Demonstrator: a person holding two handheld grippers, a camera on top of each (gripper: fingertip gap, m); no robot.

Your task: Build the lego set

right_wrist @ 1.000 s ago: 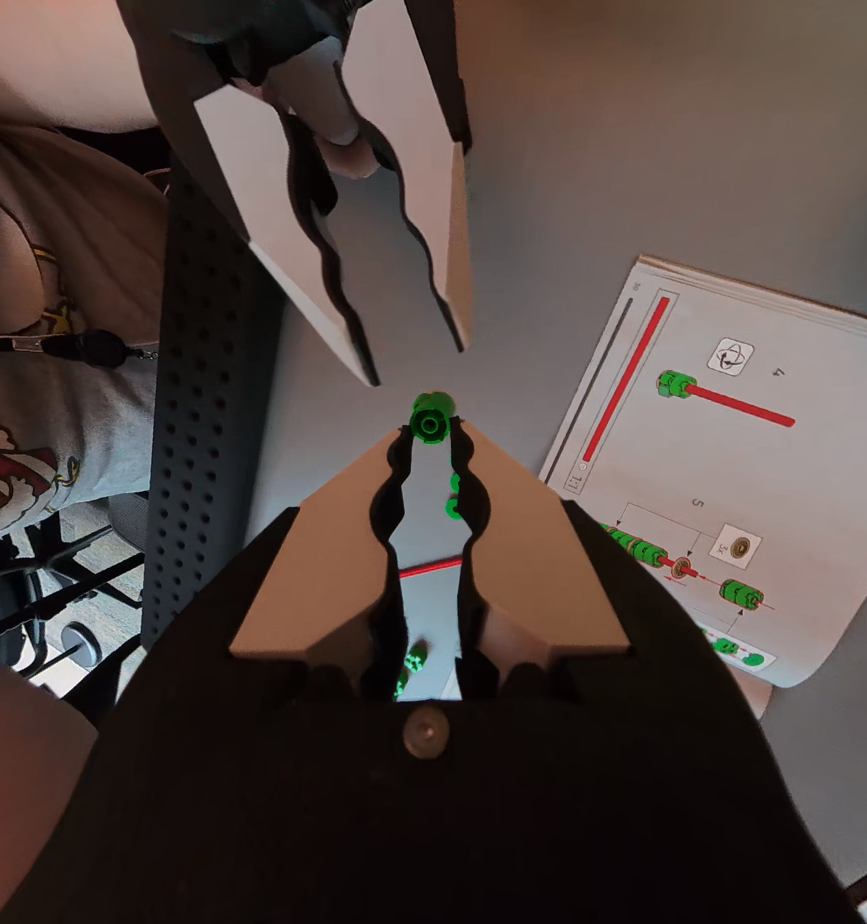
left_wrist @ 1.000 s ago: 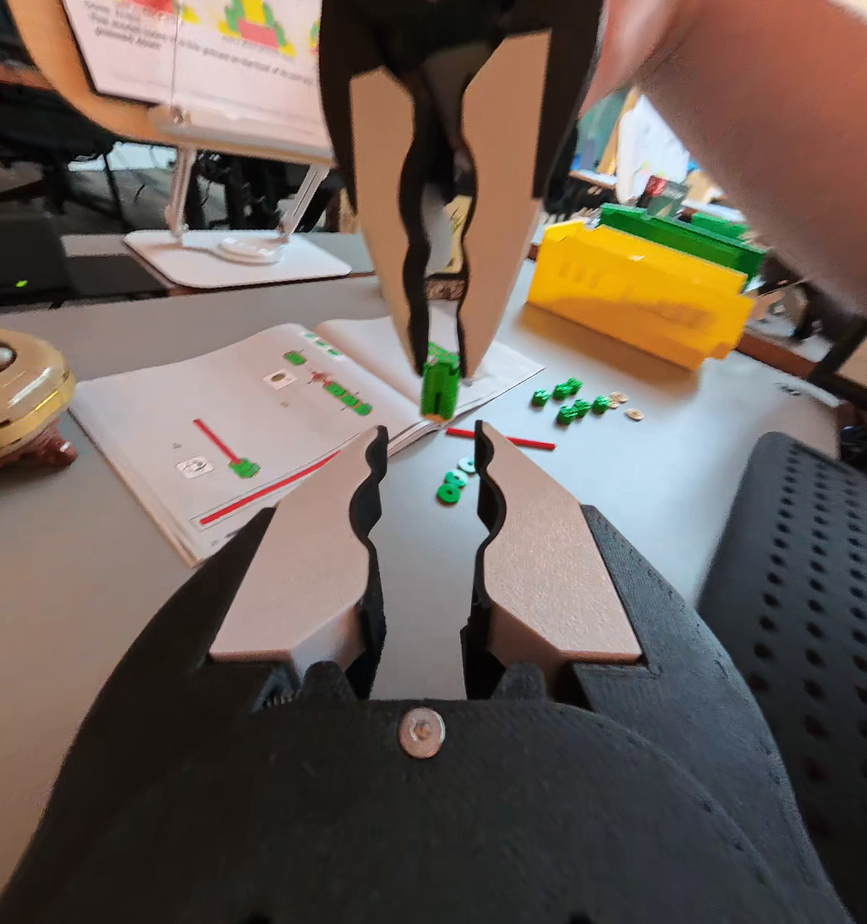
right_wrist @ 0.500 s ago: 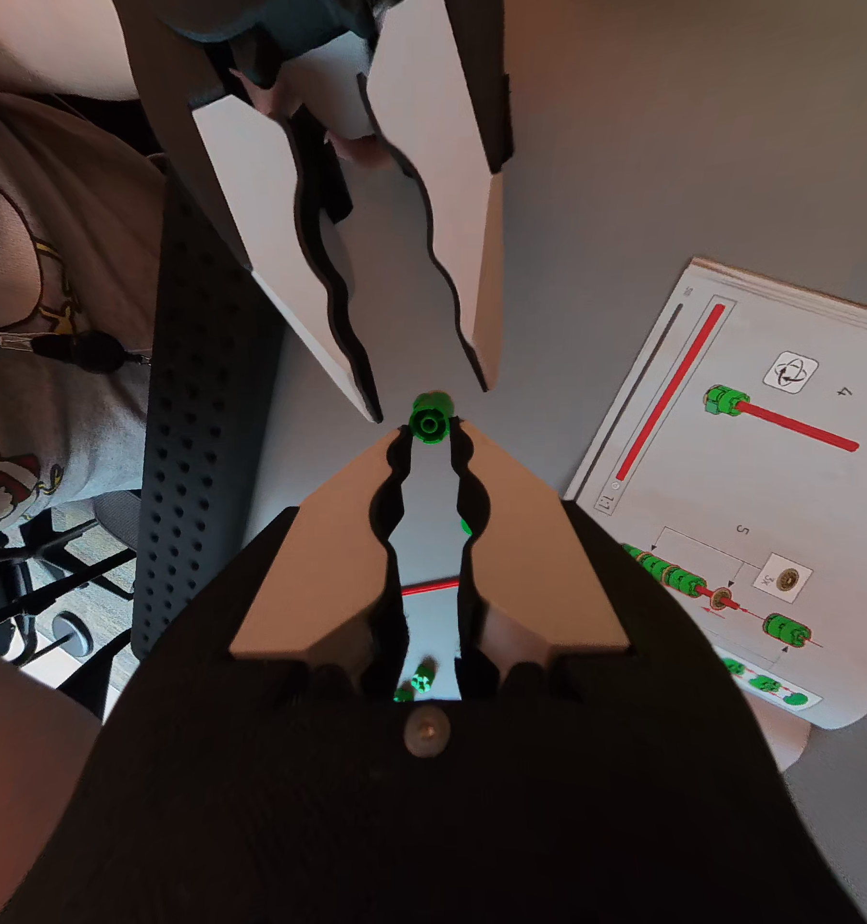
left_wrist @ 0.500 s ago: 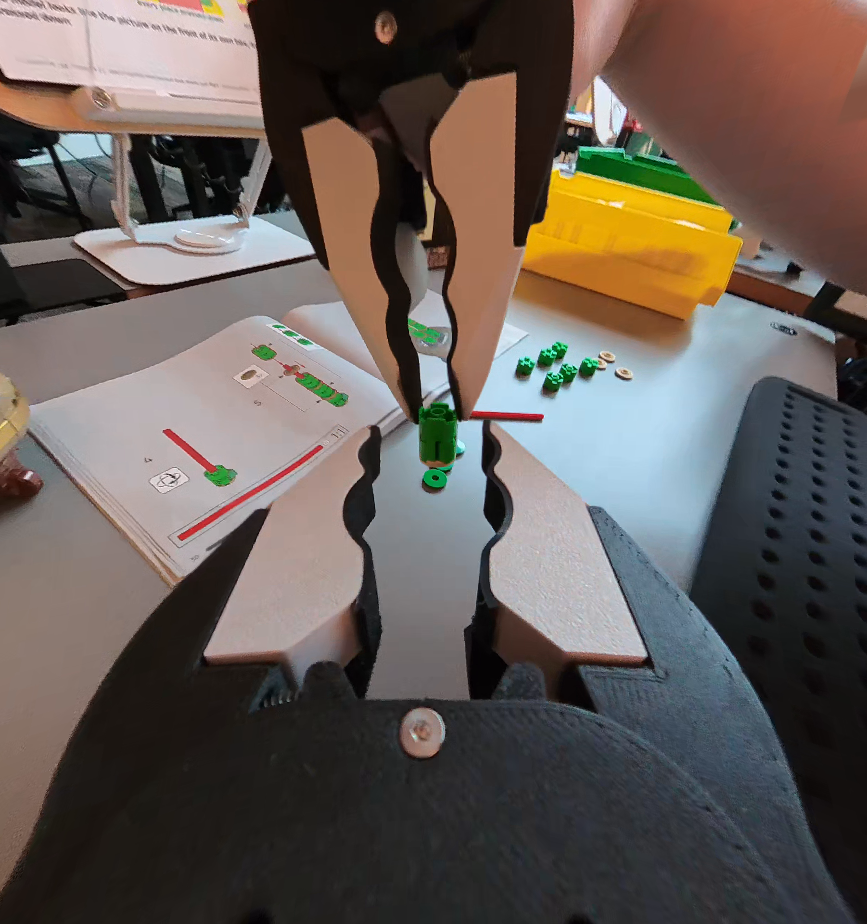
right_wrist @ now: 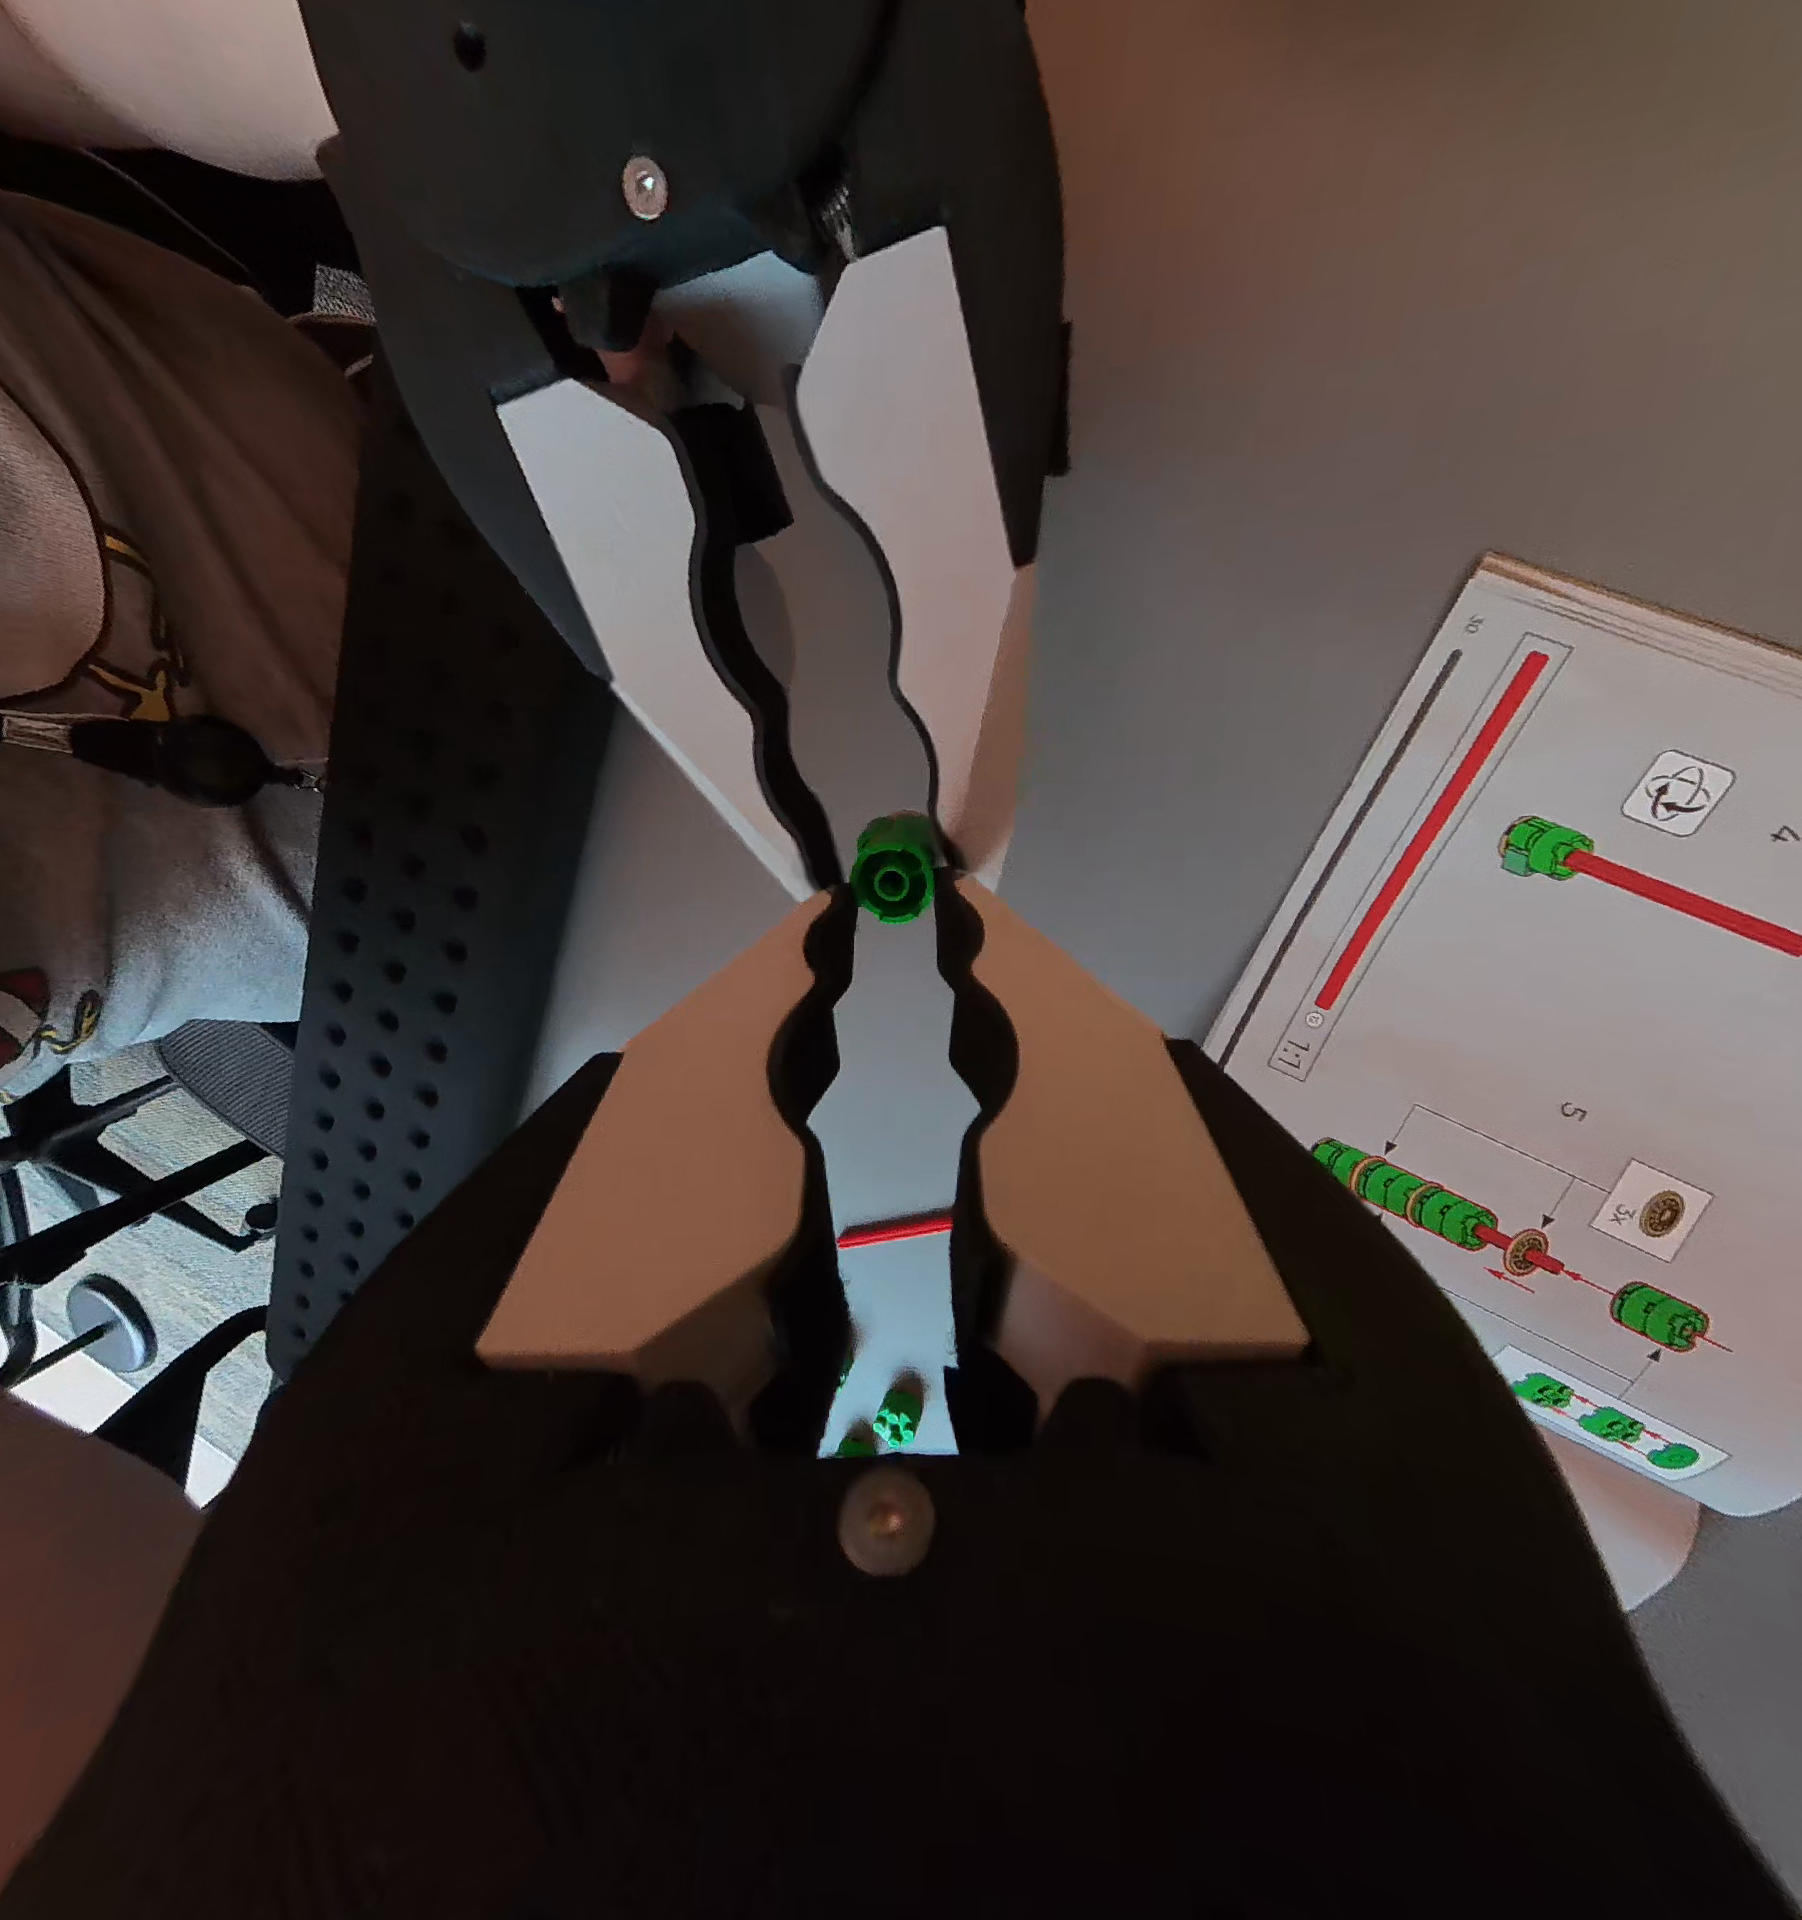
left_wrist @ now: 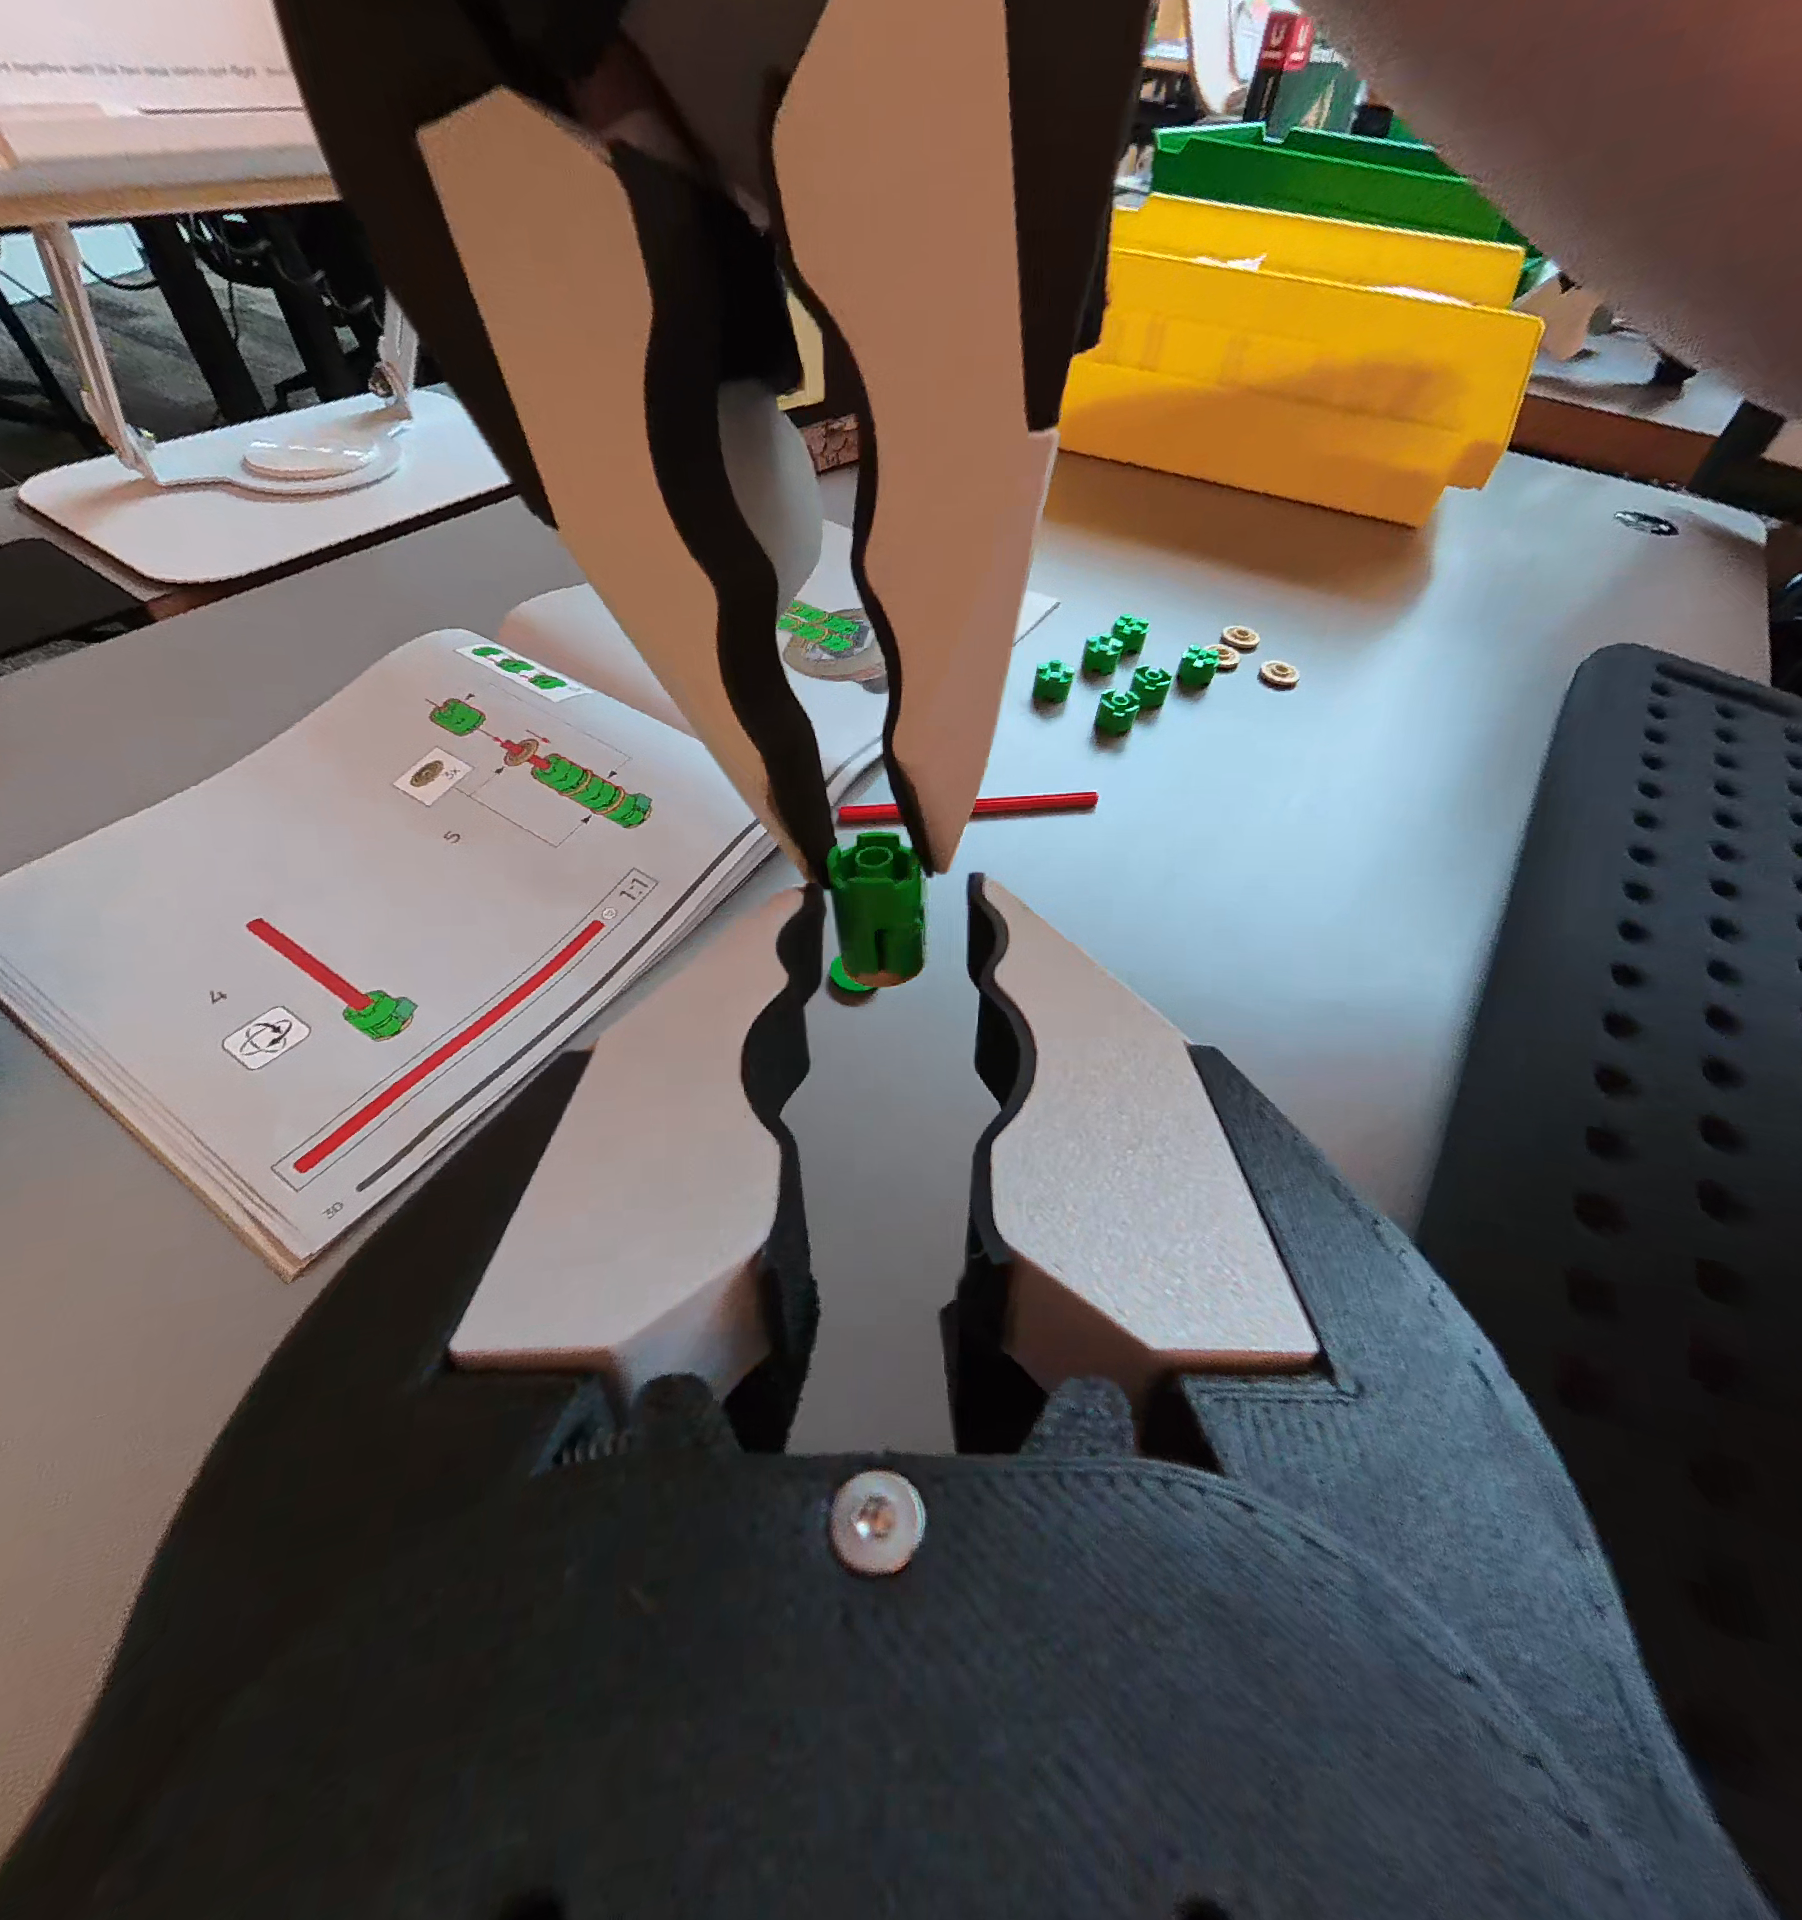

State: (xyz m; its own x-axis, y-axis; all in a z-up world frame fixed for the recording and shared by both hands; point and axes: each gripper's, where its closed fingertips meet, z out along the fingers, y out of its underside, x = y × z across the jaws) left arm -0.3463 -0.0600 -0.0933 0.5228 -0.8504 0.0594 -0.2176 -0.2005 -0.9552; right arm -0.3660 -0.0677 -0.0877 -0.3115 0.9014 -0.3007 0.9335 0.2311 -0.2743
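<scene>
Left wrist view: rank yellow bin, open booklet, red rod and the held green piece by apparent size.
1. Booklet
2. Yellow bin, farther off, so true rank unsure
3. Red rod
4. Green piece, shorter than the rod but thicker

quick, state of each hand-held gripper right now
left hand-held gripper: open, empty, tips flanking the green round brick.
right hand-held gripper: shut on the green round brick.

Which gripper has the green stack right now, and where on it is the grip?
The right gripper pinches the green round-brick stack by its top end, fingertips on opposite sides. The left gripper is open around its lower part, holding nothing.
</scene>
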